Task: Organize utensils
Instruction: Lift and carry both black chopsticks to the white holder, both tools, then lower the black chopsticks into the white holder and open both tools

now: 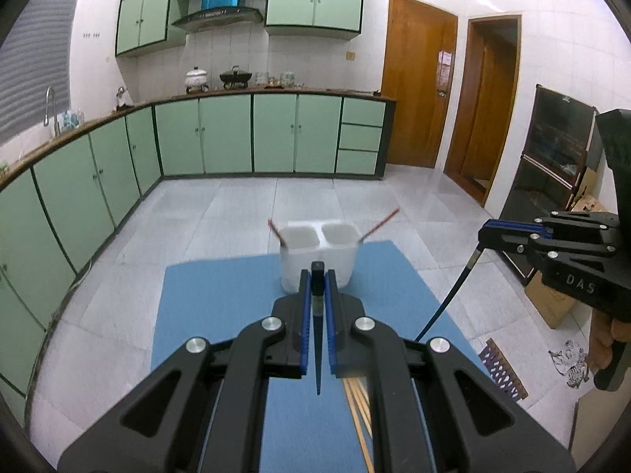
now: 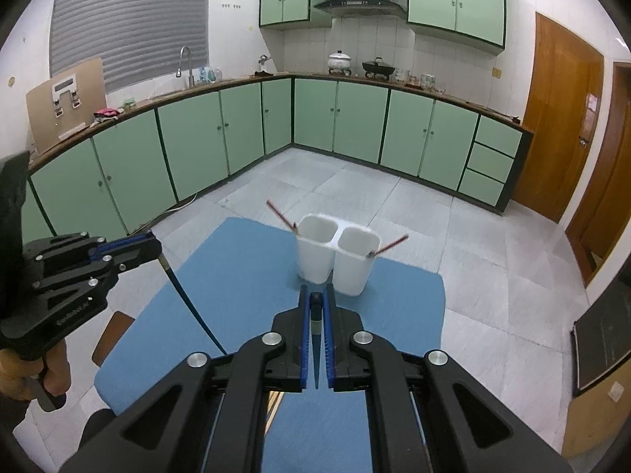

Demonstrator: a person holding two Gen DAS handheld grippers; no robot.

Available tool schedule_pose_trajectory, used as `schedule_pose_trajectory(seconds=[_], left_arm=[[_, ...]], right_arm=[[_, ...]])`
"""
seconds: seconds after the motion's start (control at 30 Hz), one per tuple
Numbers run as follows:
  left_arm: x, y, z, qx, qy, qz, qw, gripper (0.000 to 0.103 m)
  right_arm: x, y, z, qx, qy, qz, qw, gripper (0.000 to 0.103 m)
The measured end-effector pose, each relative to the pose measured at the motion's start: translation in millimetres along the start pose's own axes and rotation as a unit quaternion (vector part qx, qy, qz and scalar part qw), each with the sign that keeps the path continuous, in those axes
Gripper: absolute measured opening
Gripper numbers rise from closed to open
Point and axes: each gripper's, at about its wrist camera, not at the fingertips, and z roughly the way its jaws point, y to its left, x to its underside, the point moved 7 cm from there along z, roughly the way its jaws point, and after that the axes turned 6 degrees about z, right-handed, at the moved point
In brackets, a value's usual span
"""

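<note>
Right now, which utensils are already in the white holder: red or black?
The two red chopsticks, one leaning out of each compartment of the white holder. The black chopsticks are each clamped in a tool.

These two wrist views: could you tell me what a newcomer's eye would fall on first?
Probably the left claw and the right claw, each shut on a dark chopstick hanging point-down above the blue mat. Next, the white two-compartment holder at the mat's far edge, with one red-tipped chopstick leaning out of each compartment.
</note>
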Motion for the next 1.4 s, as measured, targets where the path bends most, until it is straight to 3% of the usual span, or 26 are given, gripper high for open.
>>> schedule_pose_trajectory(seconds=[0.47,0.8,1.03,1.23,1.4], left_arm=[[-112.5,6.9,17.8,-0.020,-0.079,-0.004,0.9967,0.006],[-159.6,19.9,77.8,-0.041,-0.108,-0.018,0.9932,0.006],[-155.4,26.3,132.6,-0.054,-0.110,-0.015,0.9923,0.006],[-122.1,31.4,180.3,-0.048,-0.078,-0.016,0.9957,0.006],[-101.0,37.2,195.5,-0.042,-0.056,-0.015,0.9975,0.006]], right_arm=[[-100.6,-15.0,15.3,0.004,-0.041,0.012,0.999,0.006],[-151.2,-36.0,64.0,0.015,-0.062,0.025,0.998,0.006],[-162.3,-60.0,119.0,0.031,-0.068,0.037,0.996,0.006],[-132.8,-79.8,177.3,0.034,-0.035,0.053,0.997,0.006],[-108.1,-85.7,200.2,0.030,-0.010,0.064,0.997,0.006]])
